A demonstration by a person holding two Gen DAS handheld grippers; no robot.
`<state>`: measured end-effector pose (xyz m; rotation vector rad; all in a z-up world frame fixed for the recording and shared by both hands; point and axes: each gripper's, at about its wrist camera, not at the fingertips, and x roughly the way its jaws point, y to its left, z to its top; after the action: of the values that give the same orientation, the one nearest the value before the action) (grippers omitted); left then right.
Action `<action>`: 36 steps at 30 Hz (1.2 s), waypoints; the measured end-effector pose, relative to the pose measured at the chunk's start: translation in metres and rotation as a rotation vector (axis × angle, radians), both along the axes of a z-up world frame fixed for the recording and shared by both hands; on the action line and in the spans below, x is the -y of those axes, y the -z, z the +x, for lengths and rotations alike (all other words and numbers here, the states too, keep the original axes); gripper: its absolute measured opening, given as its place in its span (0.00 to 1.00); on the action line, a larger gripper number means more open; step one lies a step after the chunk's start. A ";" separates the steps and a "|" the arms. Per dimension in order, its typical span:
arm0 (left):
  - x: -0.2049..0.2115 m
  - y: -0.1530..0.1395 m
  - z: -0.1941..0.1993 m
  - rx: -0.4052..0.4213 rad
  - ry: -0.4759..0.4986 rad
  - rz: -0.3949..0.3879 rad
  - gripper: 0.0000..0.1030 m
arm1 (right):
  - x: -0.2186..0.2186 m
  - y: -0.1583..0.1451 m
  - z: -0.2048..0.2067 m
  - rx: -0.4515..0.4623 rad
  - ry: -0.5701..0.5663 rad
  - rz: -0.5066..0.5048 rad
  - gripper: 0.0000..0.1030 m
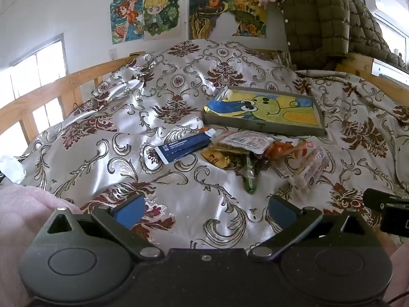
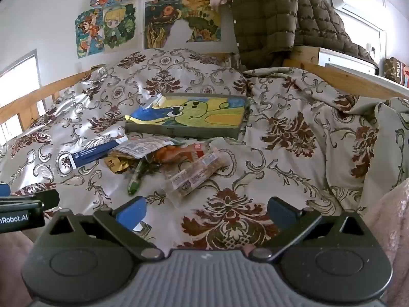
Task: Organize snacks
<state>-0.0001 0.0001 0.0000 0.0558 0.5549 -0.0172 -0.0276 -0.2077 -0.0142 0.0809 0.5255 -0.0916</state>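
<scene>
A pile of snack packets lies on the patterned bedspread, in front of a shallow grey tray lined with a cartoon drawing. The pile holds a blue box, a clear bar packet, an orange packet and a green packet. My left gripper is open and empty, short of the pile. My right gripper is open and empty, just below the clear bar packet.
Wooden bed rails run along both sides. A quilted olive jacket hangs at the head of the bed. Posters cover the wall. Pink fleece lies at the near edges.
</scene>
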 end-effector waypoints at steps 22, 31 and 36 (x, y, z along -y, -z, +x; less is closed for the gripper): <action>0.000 0.000 0.000 -0.003 0.000 0.003 0.99 | -0.002 0.000 -0.001 -0.009 -0.006 -0.006 1.00; 0.000 0.000 0.000 -0.003 0.000 0.003 0.99 | -0.002 0.000 -0.001 -0.010 -0.007 -0.007 1.00; 0.000 0.000 0.000 -0.003 0.000 0.003 0.99 | -0.002 0.000 -0.001 -0.011 -0.008 -0.007 1.00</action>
<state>-0.0001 0.0000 0.0000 0.0588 0.5581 -0.0165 -0.0282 -0.2057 -0.0145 0.0713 0.5361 -0.0865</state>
